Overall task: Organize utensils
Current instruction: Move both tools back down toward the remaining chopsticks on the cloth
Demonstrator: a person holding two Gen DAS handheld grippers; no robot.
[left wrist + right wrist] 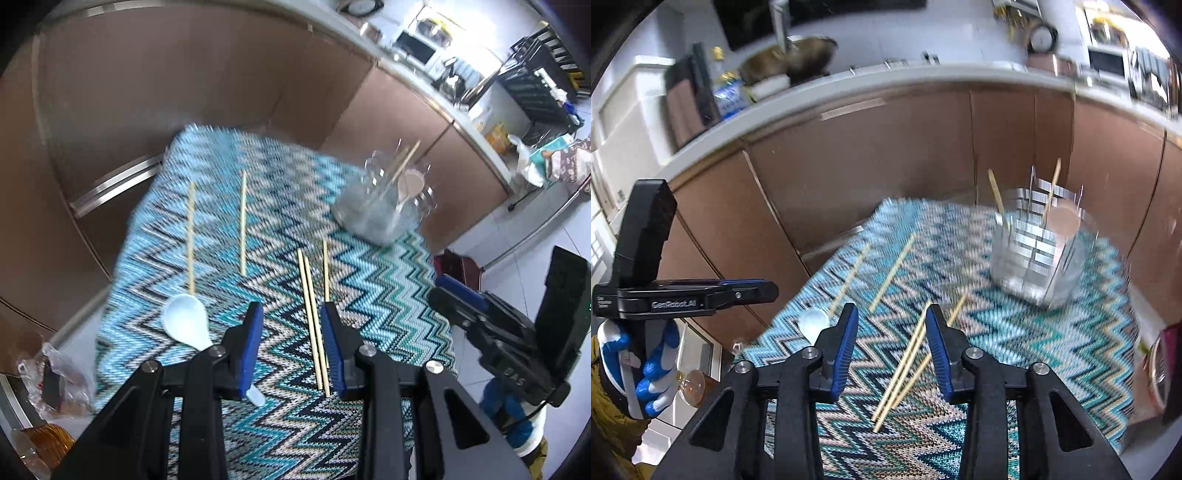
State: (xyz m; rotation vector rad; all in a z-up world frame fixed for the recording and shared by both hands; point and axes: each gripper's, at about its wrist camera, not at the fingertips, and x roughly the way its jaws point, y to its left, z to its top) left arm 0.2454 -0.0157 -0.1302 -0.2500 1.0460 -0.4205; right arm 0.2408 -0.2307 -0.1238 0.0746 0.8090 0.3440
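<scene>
Left wrist: left gripper (pixel 291 314) agape | right gripper (pixel 891 317) agape | holder (pixel 1039 254) blurred (contents unclear)

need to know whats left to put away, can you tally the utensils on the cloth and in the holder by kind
Chopsticks loose on the cloth: 5, two apart at the left and three near the middle
Chopsticks in the holder: 2
White spoons on the cloth: 1
Spoons in the holder: 1
Total: 9 utensils
</scene>
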